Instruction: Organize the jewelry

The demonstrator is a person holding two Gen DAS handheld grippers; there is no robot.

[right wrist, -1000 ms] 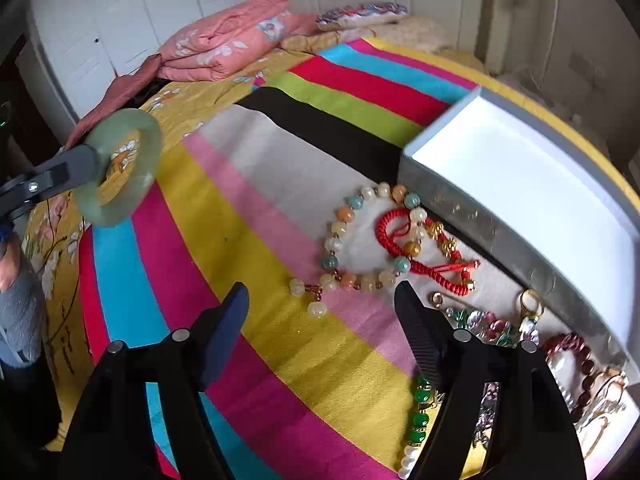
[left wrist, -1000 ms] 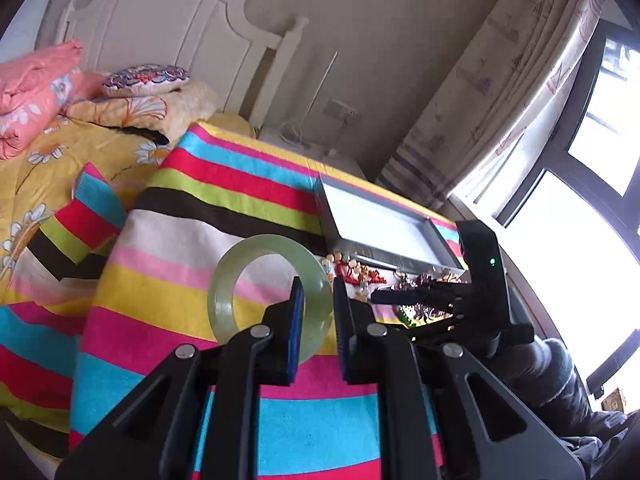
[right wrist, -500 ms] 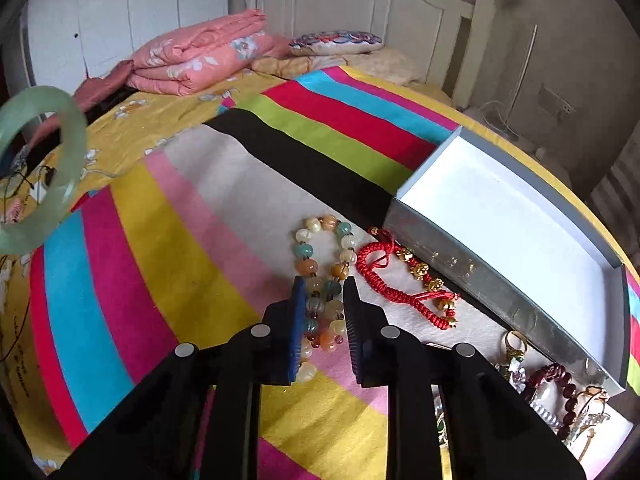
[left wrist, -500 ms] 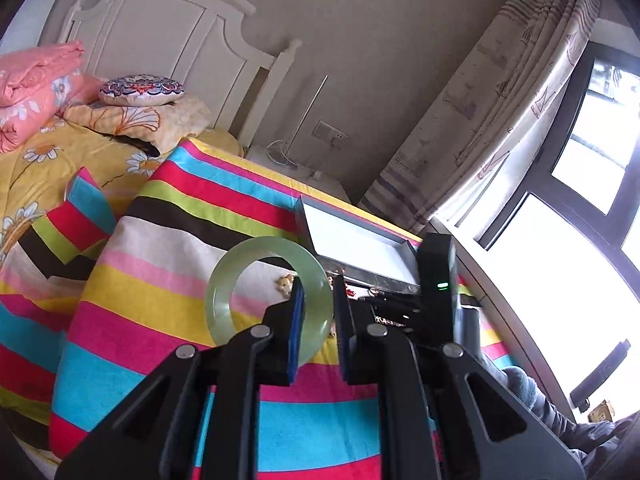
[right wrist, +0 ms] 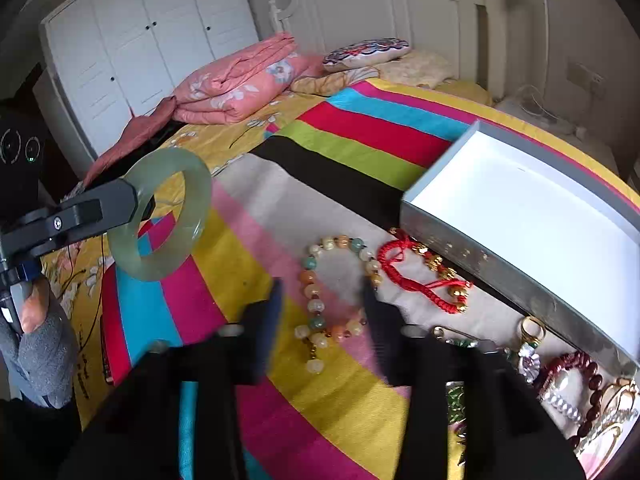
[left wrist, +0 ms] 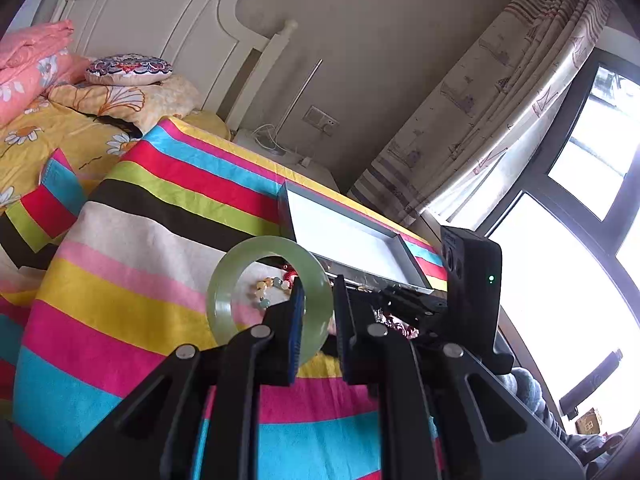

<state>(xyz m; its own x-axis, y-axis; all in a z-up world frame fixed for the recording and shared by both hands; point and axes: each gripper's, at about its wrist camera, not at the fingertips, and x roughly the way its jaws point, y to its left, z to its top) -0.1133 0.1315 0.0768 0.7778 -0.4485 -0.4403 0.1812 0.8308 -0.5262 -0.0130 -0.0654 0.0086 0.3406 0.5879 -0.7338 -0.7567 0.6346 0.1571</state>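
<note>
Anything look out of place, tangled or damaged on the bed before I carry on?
Nothing looks damaged. The white box is empty, while the beaded bracelet, red cord bracelet and a crowded pile of other jewelry lie loose on the striped blanket beside it. The jade bangle is clamped in the left gripper.

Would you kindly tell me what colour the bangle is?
Pale translucent green; the bangle shows best in the right wrist view.

White headboard; patterned curtain beside bright window (daylight) — white wardrobe.
</note>
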